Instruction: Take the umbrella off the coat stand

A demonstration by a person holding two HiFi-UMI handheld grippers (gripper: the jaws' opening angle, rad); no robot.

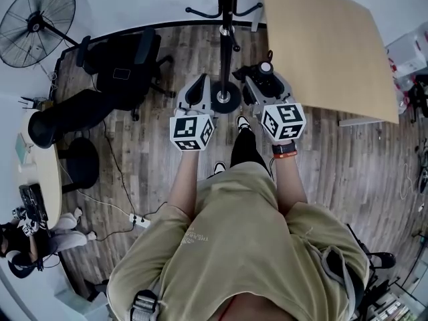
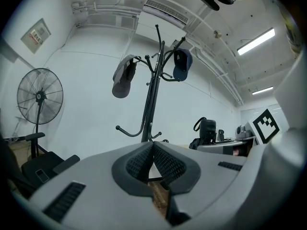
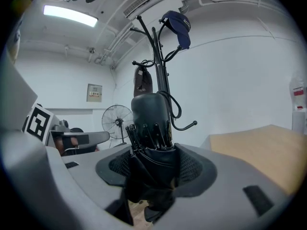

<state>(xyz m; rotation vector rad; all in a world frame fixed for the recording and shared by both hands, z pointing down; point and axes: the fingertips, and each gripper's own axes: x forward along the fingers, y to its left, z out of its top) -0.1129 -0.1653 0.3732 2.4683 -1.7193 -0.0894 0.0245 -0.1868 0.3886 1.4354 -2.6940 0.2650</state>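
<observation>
The coat stand rises just ahead of both grippers, with two caps on its upper hooks. A folded black umbrella stands upright just beside its pole, clamped between the jaws of the right gripper. The left gripper has its jaws pressed together on nothing.

Head view looks down; both gripper views face the coat stand.

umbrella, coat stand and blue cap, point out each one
umbrella (image 3: 149, 111), right gripper view, on its folded black body
coat stand (image 2: 151, 99), left gripper view, on the pole
blue cap (image 2: 183, 63), left gripper view, on the crown
</observation>
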